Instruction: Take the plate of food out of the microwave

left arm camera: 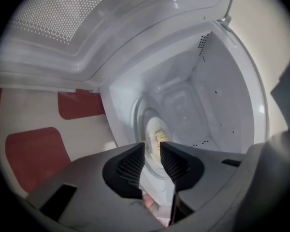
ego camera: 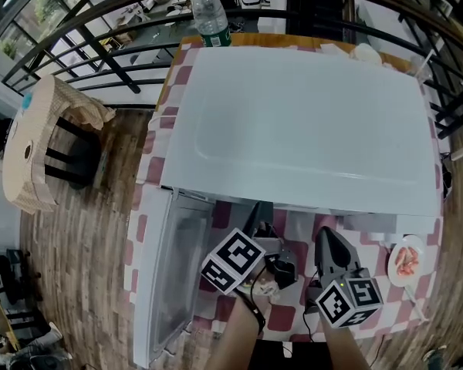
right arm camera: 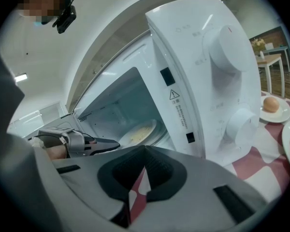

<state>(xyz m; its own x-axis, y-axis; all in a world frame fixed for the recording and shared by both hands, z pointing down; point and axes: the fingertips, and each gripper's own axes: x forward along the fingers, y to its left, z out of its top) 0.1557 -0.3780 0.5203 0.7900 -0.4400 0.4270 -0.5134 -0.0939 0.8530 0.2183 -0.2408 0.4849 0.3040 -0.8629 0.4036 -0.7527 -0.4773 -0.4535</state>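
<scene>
The white microwave stands on a red-and-white checked cloth, its door swung open to the left. Inside, a pale plate of yellowish food lies on the turntable; the right gripper view shows that plate too. My left gripper sits at the mouth of the cavity, short of the plate, its jaws apart with nothing between them. From the head view the left gripper points into the opening. My right gripper is shut and empty, and hangs before the control panel, right of the opening.
A water bottle stands behind the microwave. A small plate with pink food lies at the table's right edge, and an egg on a saucer farther off. A cloth-draped chair stands left of the table, with a black railing beyond.
</scene>
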